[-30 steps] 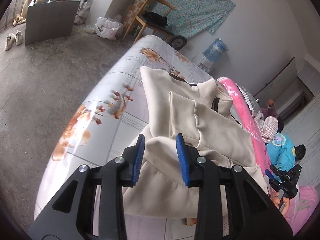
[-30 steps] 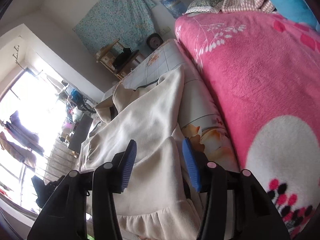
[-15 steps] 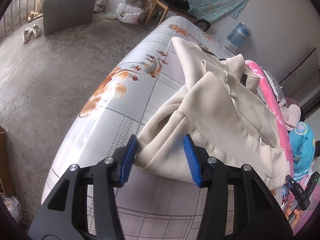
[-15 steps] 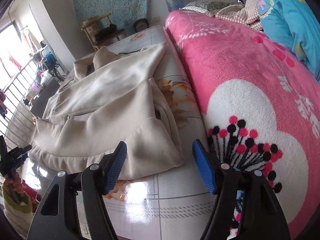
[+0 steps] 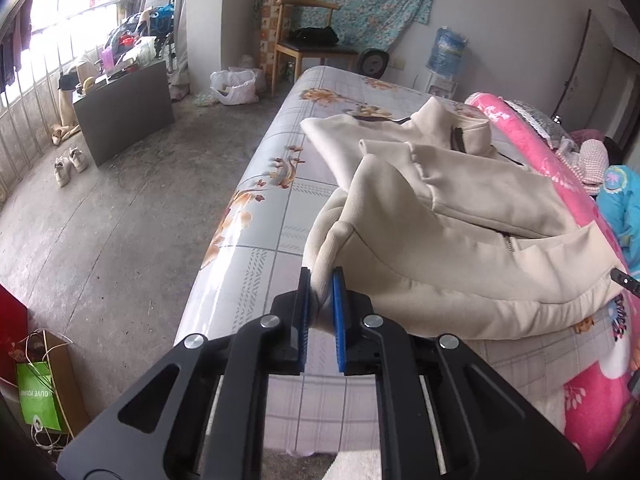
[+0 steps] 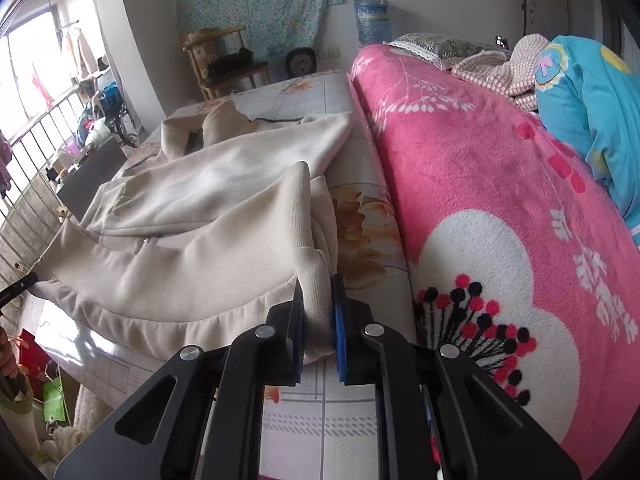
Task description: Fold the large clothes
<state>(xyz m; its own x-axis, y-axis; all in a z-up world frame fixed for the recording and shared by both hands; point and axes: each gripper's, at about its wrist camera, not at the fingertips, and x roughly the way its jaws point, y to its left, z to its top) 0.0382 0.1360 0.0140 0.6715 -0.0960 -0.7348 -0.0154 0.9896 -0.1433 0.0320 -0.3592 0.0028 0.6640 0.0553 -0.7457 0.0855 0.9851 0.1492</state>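
Left wrist view: the left claw (image 5: 320,304) is pinched tight on one hem corner of the cream jacket (image 5: 460,240), which spreads ahead and rightward across the bed (image 5: 256,256).

Right wrist view: the right claw (image 6: 318,316) clamps the opposite ribbed corner, jacket stretching ahead-left, probably to lift the hem for folding.

Home bedroom, bed (image 5: 280,208) with pink blanket (image 6: 480,208), wooden chair (image 5: 308,40)
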